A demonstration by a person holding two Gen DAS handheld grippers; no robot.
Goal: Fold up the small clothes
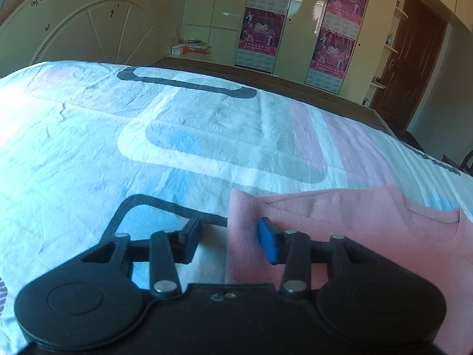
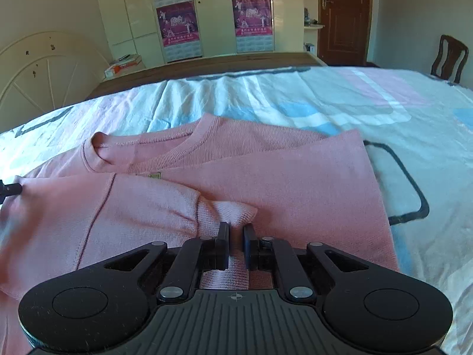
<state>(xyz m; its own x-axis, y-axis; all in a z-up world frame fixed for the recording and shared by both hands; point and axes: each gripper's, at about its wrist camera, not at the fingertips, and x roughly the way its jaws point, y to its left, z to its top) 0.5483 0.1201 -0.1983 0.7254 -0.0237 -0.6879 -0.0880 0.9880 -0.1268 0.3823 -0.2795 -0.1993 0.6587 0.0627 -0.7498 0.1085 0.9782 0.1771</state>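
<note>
A small pink knit sweater [image 2: 266,177] lies flat on the bed, neckline away from me, one side folded over the body. My right gripper [image 2: 236,245] is shut on the sweater's sleeve cuff [image 2: 233,210], which bunches between its fingers over the sweater's middle. In the left wrist view the sweater [image 1: 340,222] lies at the lower right. My left gripper [image 1: 229,242] is open, straddling the sweater's left edge, the blue-padded finger [image 1: 269,244] over the fabric and the other over the sheet. It holds nothing.
The bed sheet [image 1: 147,148] is white with pink, blue and grey shapes. A white headboard [image 1: 82,29] stands at the left, wardrobes with posters [image 2: 177,14] behind, a brown door [image 2: 344,14] and a wooden chair [image 2: 449,56] at the right.
</note>
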